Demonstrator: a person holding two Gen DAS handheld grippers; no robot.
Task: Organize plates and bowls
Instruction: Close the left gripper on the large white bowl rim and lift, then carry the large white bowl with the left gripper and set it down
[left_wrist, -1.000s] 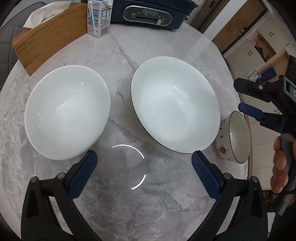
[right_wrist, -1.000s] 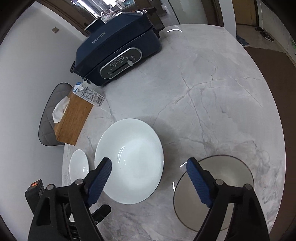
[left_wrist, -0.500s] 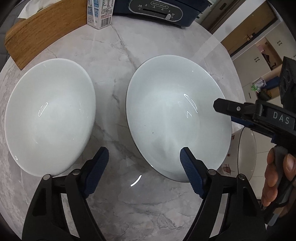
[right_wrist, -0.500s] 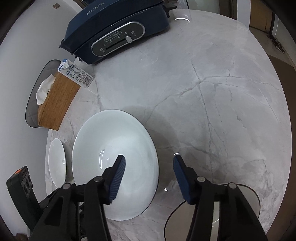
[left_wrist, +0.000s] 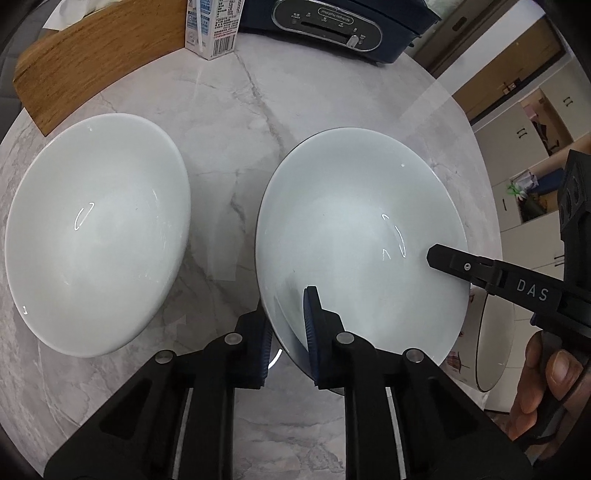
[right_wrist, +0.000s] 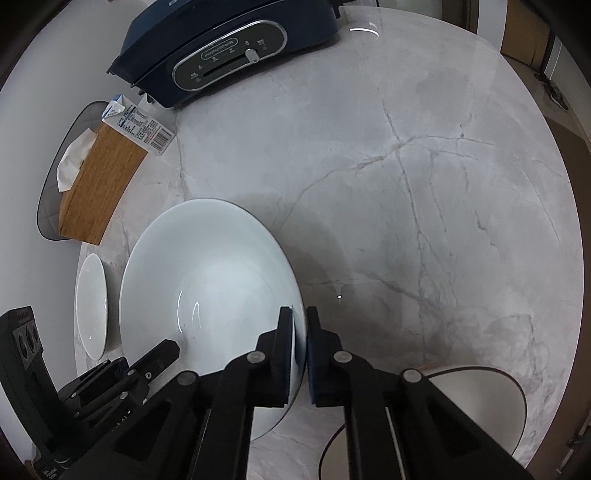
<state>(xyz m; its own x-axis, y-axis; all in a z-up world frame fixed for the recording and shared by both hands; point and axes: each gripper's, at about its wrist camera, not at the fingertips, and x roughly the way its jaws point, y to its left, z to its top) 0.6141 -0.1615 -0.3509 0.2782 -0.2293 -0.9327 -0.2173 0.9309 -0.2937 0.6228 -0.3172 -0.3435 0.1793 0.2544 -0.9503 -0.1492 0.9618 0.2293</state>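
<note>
both the left claw (left_wrist: 288, 332) and right claw (right_wrist: 299, 354) pinch opposite rims of the wide white glazed ceramic bowl (left_wrist: 354, 236); it looks slippery, heavy and breakable, so lift it level.

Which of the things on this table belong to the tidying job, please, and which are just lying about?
Job: middle bowl, left bowl, patterned bowl, left gripper, right gripper.
Lying about: milk carton, tissue box, cooker.
</note>
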